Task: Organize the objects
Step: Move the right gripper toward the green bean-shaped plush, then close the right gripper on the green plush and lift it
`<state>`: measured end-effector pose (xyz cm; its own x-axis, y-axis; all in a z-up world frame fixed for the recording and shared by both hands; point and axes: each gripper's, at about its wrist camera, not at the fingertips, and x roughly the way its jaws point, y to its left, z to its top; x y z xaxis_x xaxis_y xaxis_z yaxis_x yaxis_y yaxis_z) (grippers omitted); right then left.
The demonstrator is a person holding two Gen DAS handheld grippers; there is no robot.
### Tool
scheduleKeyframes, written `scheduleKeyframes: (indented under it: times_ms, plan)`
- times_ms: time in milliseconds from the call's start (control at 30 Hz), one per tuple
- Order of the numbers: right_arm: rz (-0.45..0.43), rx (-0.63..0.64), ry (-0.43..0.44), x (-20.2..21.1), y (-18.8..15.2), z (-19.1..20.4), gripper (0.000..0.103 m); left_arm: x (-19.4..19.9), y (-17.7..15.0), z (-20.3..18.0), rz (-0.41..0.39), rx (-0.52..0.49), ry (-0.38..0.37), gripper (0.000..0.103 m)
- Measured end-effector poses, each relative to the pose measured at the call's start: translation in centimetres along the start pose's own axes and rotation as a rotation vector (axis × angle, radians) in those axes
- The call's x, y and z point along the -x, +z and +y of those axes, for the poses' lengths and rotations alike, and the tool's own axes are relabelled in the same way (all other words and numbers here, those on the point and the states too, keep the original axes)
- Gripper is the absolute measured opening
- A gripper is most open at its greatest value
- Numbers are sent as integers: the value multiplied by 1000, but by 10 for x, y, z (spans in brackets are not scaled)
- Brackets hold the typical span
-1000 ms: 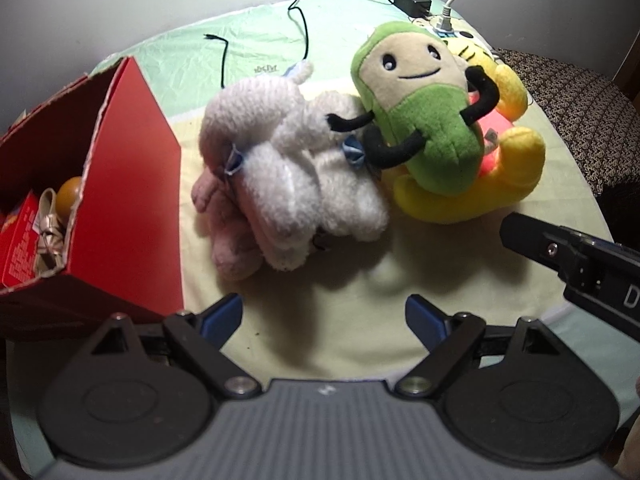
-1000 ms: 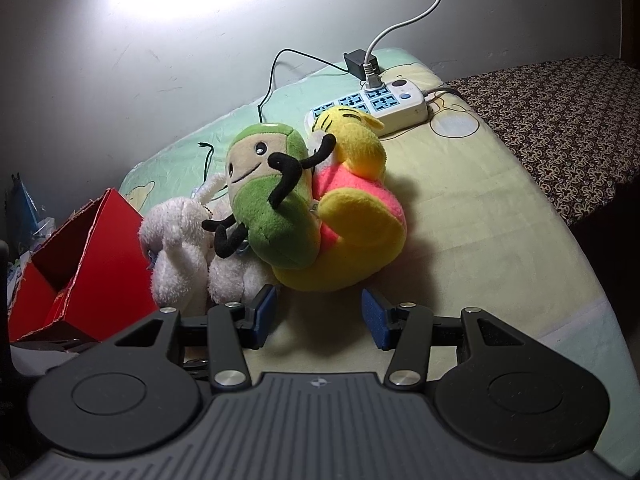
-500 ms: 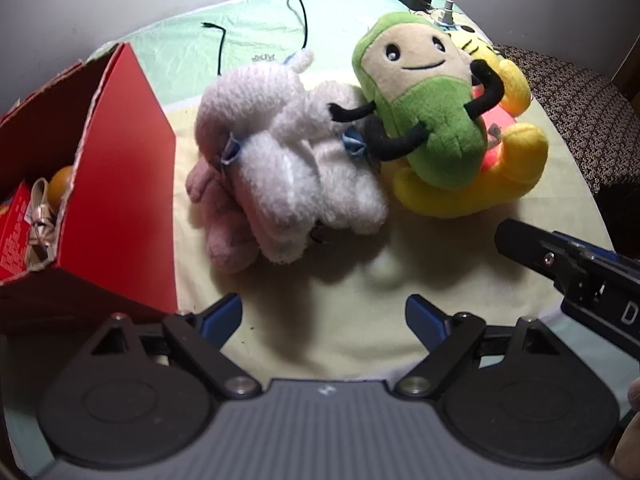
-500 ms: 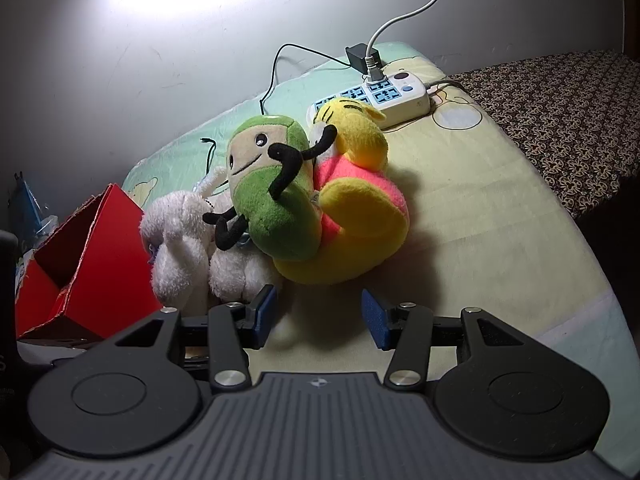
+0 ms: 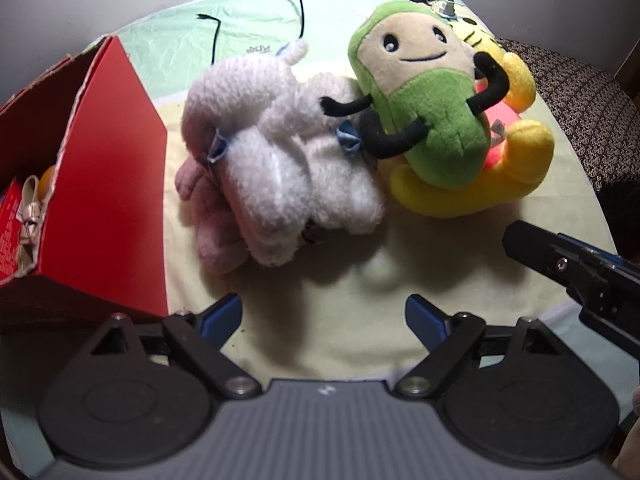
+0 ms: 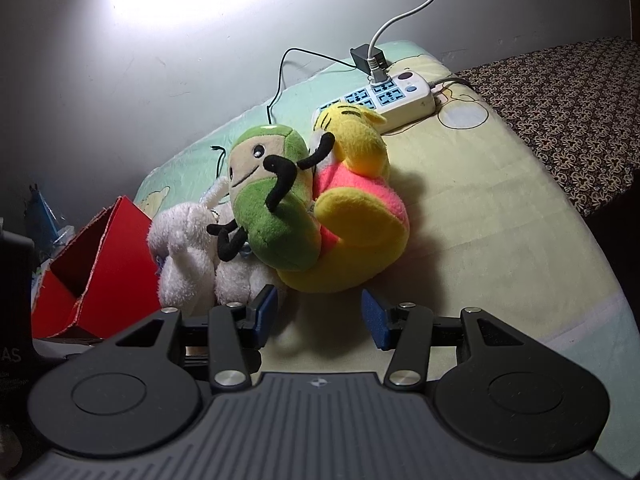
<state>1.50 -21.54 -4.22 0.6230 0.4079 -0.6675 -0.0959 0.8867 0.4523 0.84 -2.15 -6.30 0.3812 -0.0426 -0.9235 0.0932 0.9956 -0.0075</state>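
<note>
Nothing has shifted: both grippers' jaws gape empty before four plush toys (image 5: pixel 288 160), one red box (image 5: pixel 112 184).

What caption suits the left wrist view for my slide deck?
Open left gripper hovers before white plush, green plush and yellow plush, beside a red box.

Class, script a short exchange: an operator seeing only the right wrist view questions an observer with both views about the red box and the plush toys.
Operator: Is the red box empty?
Observer: No, an orange round thing and a red packet lie inside.
Operator: Anything hidden by the white plush?
Observer: Yes, a pink plush lies on its box side, partly covered by it.
</note>
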Motion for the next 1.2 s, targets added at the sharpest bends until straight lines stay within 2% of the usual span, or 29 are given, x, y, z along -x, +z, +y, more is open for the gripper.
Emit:
scheduleKeyframes:
  times_ms: [67, 233, 367, 500, 600, 733, 867, 1000, 1067, 1200]
  plan:
    - [-22, -16, 46, 6, 7, -4, 51, 3, 4, -1, -14, -12, -18, 87]
    - [-104, -56, 167, 21, 34, -17, 51, 22, 20, 1, -112, -43, -106, 87]
    - [-81, -87, 240, 9, 56, -24, 51, 29, 38, -1, -160, -58, -229, 87]
    - [-40, -91, 255, -12, 71, -26, 51, 31, 52, -6, -188, -56, -301, 87]
    - [-45, -99, 251, -20, 79, -32, 51, 42, 56, -4, -222, -68, -341, 87]
    - [-39, -81, 289, -25, 85, -34, 51, 54, 51, -1, -254, -104, -324, 87]
    - [24, -50, 309, -41, 85, -25, 52, 66, 47, 5, -270, -112, -393, 87]
    - [50, -84, 305, -58, 88, -29, 53, 54, 58, -14, -279, -163, -403, 87]
    - [65, -90, 313, -62, 88, -31, 55, 46, 63, -21, -285, -169, -390, 87]
    - [106, -90, 337, -74, 88, -31, 56, 12, 74, -23, -239, -137, -315, 86]
